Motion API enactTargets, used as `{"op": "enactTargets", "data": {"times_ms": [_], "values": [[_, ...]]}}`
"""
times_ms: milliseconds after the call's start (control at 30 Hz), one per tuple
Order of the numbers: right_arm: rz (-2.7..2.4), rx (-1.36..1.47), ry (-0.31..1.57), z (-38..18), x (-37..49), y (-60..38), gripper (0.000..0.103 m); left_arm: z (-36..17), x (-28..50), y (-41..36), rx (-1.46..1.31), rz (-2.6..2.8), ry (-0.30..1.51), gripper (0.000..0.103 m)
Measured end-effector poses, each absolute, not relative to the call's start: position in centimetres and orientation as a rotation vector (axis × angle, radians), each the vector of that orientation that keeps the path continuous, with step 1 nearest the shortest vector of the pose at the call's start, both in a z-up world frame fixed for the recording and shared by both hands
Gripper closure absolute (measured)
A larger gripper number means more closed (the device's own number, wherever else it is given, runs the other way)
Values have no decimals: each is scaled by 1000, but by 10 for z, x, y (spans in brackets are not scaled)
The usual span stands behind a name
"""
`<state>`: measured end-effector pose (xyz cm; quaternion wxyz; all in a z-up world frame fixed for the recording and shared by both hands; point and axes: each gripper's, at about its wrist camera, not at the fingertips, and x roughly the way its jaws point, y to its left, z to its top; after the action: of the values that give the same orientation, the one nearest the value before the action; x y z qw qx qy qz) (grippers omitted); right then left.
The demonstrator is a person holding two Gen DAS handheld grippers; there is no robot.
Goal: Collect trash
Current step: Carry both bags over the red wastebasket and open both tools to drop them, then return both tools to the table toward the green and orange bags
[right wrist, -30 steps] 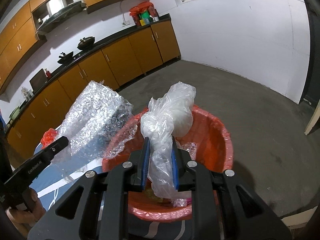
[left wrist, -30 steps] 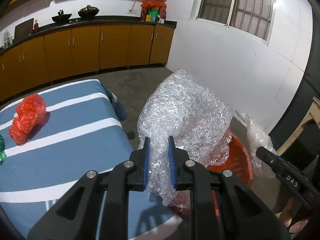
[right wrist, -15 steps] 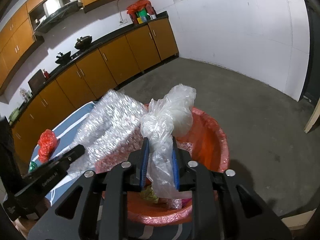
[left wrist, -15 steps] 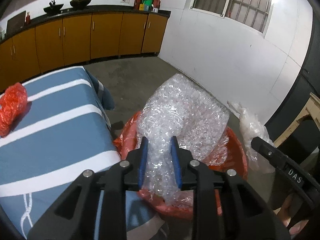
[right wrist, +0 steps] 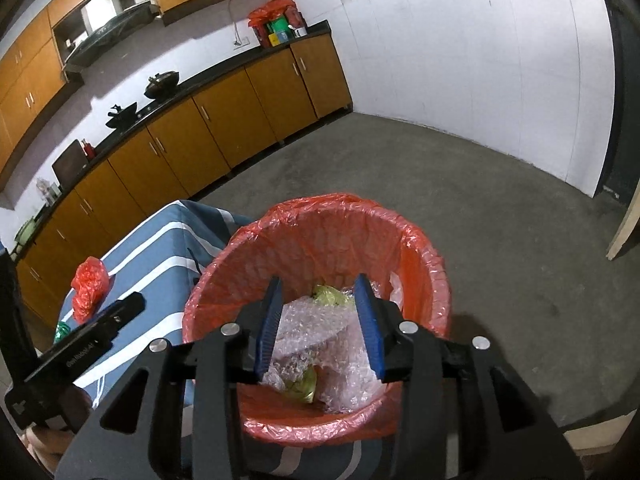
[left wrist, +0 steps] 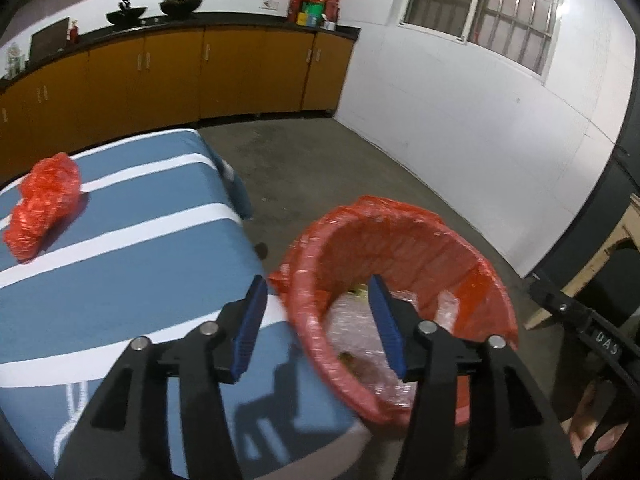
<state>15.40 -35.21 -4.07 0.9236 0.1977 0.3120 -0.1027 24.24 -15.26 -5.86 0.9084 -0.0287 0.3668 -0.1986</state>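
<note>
Both grippers, left (left wrist: 316,320) and right (right wrist: 318,320), hang over the bin (right wrist: 424,248), jaws opening, empty. Bubble wrap (right wrist: 316,320) lies inside. The red bag (left wrist: 44,204) remains on the table (left wrist: 140,240); reaching carelessly could tip the bin.

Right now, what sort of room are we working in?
Most likely a home kitchen: a run of orange-brown cabinets under a dark countertop, with woks standing on it. A striped blue table and a lined trash bin sit on bare concrete.

Both the left hand-held gripper (left wrist: 316,320) and the right hand-held gripper (right wrist: 318,320) are opening with nothing between them, their bubble wrap (right wrist: 308,328) and clear bag having dropped into the bin (right wrist: 424,264).
</note>
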Motion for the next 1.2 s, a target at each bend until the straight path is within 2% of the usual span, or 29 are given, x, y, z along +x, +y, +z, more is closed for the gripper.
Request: {"op": "enactTargets", "data": {"times_ms": [67, 200, 333, 633, 733, 867, 1000, 1200], "values": [[-217, 383, 640, -39, 155, -348, 65, -58, 241, -144, -55, -387, 749, 45], [-226, 330, 628, -35, 156, -338, 52, -57, 237, -117, -30, -320, 719, 41], [-208, 279, 626, -31, 162, -323, 51, -59, 237, -82, -18, -242, 700, 39], [-134, 221, 618, -21, 184, -280, 43, -70, 240, 14, -48, -41, 708, 33], [-105, 196, 610, -19, 194, -261, 37, -72, 242, 53, -46, 52, 701, 29], [-93, 188, 566, -16, 210, -231, 19, -73, 245, 109, -72, 173, 696, 28], [-77, 192, 544, -18, 231, -206, 14, -76, 258, 165, -132, 286, 697, 28], [-5, 151, 556, -27, 268, -153, 14, -89, 283, 212, -183, 332, 731, 28]]}}
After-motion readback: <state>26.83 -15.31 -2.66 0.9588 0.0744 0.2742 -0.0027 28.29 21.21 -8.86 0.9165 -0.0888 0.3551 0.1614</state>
